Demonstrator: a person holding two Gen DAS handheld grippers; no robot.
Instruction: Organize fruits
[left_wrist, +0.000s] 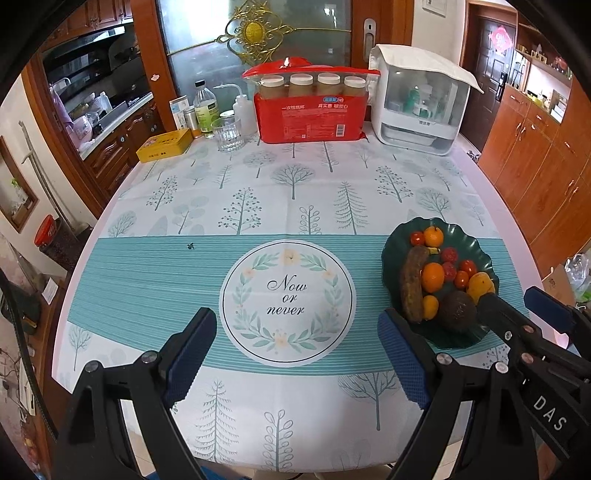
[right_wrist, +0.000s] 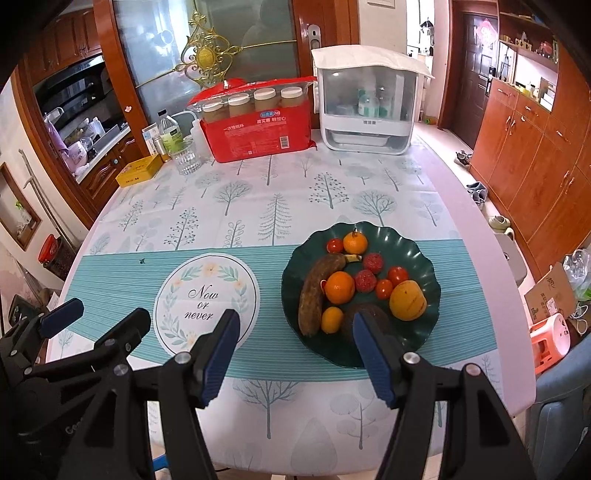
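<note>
Both grippers tilt down toward the table (left_wrist: 258, 177). The left gripper (left_wrist: 297, 354) hangs over the printed medallion, jaws spread wide and empty. The right gripper (right_wrist: 291, 354) has its jaws parted with nothing between them, its right finger in front of the plate's near side. The cloth reads "Now or never"; the other gripper's body shows "DAS". On the dark green scalloped plate (right_wrist: 424, 258) lie the fruits — a browned banana (right_wrist: 319, 291), oranges, small red fruits, a yellow fruit, a dark avocado.
</note>
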